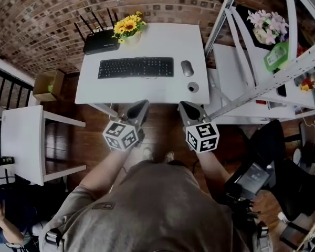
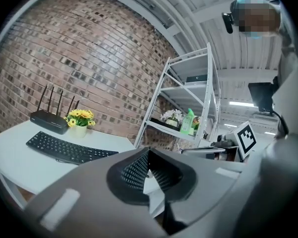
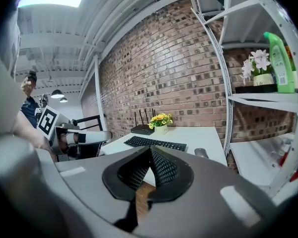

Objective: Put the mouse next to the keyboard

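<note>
A black keyboard (image 1: 136,67) lies across the middle of the white table (image 1: 147,91). The grey mouse (image 1: 187,67) sits just to its right, a small gap apart. In the right gripper view the keyboard (image 3: 154,143) and mouse (image 3: 201,153) lie ahead, beyond the jaws. My left gripper (image 1: 143,105) and right gripper (image 1: 182,105) hover side by side before the table's near edge, over the wooden floor. Both are shut and hold nothing. The left gripper view shows the keyboard (image 2: 69,149) off to the left.
A black router (image 1: 101,41) and a pot of yellow flowers (image 1: 128,26) stand at the table's back. A small round grey object (image 1: 193,87) lies near the front right corner. A white metal shelf rack (image 1: 241,46) stands to the right, a white bench (image 1: 21,140) to the left.
</note>
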Available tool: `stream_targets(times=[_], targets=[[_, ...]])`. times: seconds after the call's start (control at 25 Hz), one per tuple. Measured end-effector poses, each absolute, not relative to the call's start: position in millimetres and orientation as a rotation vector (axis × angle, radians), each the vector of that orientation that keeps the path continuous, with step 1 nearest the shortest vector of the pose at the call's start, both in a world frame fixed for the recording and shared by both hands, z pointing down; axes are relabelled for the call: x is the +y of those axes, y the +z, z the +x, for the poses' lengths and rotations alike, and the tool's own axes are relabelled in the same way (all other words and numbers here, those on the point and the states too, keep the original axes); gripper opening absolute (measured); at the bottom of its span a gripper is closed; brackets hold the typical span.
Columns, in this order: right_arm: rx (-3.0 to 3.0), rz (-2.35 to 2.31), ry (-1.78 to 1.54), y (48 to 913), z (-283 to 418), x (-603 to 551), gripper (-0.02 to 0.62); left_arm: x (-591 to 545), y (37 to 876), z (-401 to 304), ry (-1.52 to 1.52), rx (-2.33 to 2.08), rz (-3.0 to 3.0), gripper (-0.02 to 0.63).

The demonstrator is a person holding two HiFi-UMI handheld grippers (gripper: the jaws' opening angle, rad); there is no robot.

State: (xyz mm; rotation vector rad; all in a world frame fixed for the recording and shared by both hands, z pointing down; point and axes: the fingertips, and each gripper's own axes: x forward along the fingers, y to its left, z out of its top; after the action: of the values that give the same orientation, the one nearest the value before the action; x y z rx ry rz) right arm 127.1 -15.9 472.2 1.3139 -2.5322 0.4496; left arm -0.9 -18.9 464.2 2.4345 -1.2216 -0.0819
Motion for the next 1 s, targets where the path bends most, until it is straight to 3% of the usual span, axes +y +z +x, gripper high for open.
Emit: stream_targets(times=[1.0], targets=[[-2.513, 1.338, 0.382, 458, 97, 2, 0.012, 1, 454, -16, -0.108, -1.134, 2.472, -0.006]])
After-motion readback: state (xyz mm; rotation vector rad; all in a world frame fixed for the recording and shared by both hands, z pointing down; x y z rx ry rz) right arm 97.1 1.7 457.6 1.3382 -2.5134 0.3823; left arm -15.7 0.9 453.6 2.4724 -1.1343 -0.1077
